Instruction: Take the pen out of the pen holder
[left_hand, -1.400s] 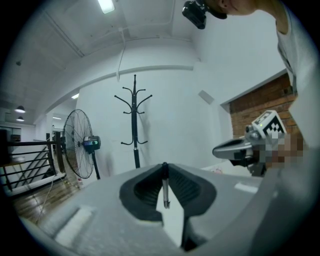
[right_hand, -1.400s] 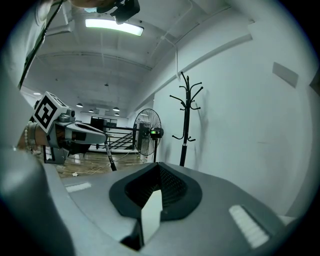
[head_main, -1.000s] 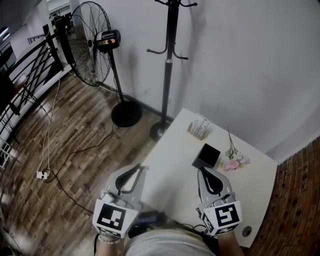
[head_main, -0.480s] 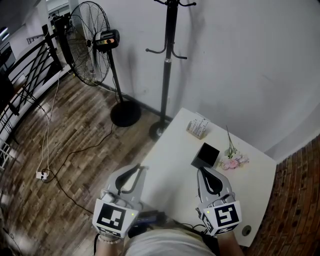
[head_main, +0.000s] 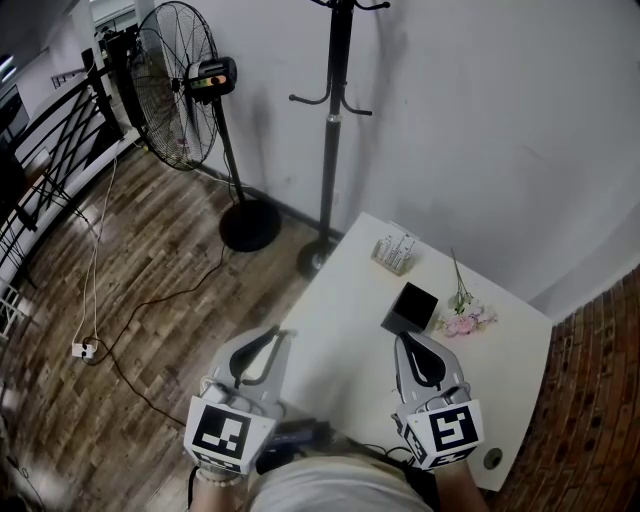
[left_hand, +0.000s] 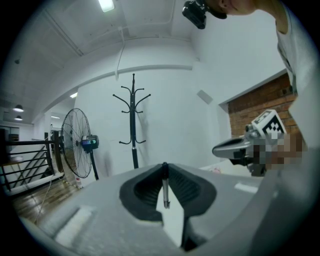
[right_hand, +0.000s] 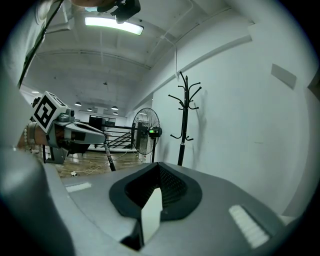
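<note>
Nothing has shifted since a second ago: both grippers hang where they were at the near end of the white table (head_main: 340, 335). The left gripper (left_hand: 164, 167) has its jaws nearly closed, pinching the top of the pen (left_hand: 165, 189), whose long axis stands almost upright with the silvery tip pointing down, while the right gripper (right_hand: 159, 165) has its jaws together on nothing. Farther off, the black pen holder (head_main: 412, 308) stands on the table, well apart from the pen.
</note>
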